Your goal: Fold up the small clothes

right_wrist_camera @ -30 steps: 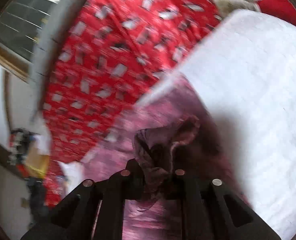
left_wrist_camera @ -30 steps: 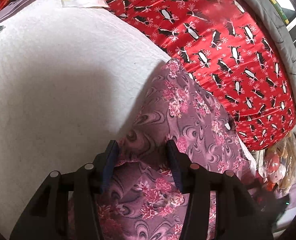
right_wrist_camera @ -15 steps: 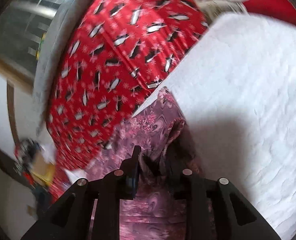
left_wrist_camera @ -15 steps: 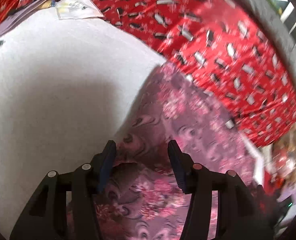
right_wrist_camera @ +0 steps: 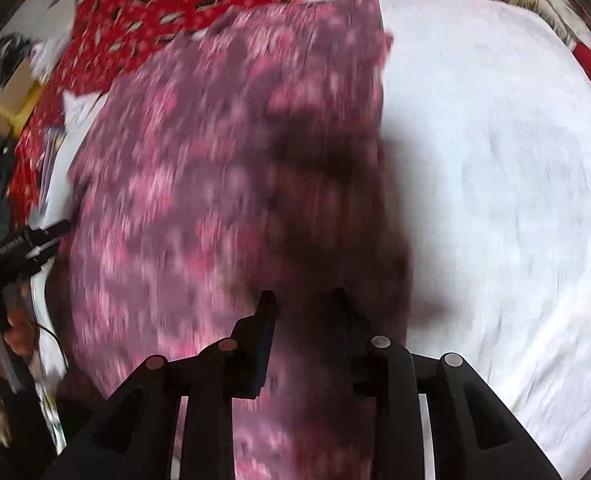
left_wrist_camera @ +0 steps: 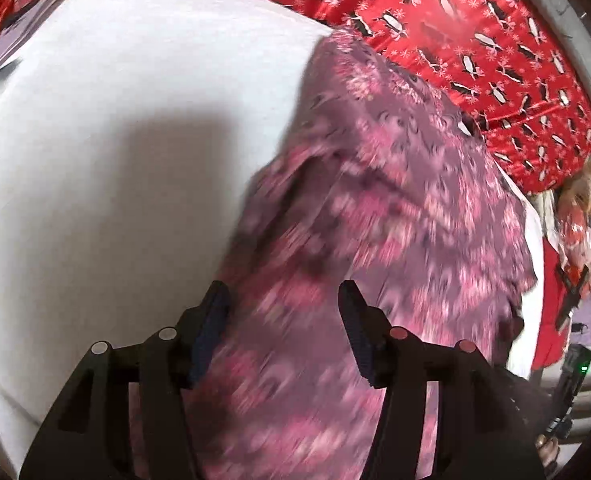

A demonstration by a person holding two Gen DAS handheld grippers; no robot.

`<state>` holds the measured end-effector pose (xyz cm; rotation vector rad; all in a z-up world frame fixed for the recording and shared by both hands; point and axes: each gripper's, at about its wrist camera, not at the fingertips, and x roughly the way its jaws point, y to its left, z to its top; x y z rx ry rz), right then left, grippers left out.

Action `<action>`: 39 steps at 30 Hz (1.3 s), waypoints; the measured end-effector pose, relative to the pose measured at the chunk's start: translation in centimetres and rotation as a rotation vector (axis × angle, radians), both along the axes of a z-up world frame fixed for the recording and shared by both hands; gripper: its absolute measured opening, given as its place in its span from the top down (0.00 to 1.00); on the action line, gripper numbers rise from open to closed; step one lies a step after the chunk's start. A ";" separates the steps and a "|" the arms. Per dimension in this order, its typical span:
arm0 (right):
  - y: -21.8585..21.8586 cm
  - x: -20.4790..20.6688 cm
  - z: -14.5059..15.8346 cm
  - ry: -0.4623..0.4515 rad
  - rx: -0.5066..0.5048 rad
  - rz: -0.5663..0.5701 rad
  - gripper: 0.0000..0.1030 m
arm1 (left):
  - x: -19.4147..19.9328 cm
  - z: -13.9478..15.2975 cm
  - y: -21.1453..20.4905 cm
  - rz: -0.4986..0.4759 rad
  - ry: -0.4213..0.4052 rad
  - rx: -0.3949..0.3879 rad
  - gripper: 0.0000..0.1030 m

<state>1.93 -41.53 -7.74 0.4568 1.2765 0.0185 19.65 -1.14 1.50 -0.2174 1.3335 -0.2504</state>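
On the white bed cover (left_wrist_camera: pixel 115 140), just beside the red penguin blanket (left_wrist_camera: pixel 475 40), the floral garment (left_wrist_camera: pixel 375 200) is lying flat; both left tongs (left_wrist_camera: pixel 283 320) and right tongs (right_wrist_camera: pixel 301 320) are spreading, releasing it after laying a fold.

Left gripper (left_wrist_camera: pixel 283 300): black fingers point steeply down, jaws apart and just now opening wider, nothing pinched between the pads.
Garment (left_wrist_camera: pixel 375 208): purple cloth with pink flowers, motion-blurred, lying under and ahead of the jaws and running up to the right.
White sheet (left_wrist_camera: pixel 115 140): covers the surface on the left, with the gripper's shadow across it; the garment lies on it.
Red blanket (left_wrist_camera: pixel 475 40): penguin print, beyond the garment along the top and right.
Far right edge: a cluttered heap, too blurred to name.
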 end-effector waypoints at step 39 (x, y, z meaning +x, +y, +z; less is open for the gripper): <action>5.4 -20.2 2.2 -0.248 0.210 0.046 0.92 | -14.7 -2.4 11.5 -0.172 0.218 -0.348 0.94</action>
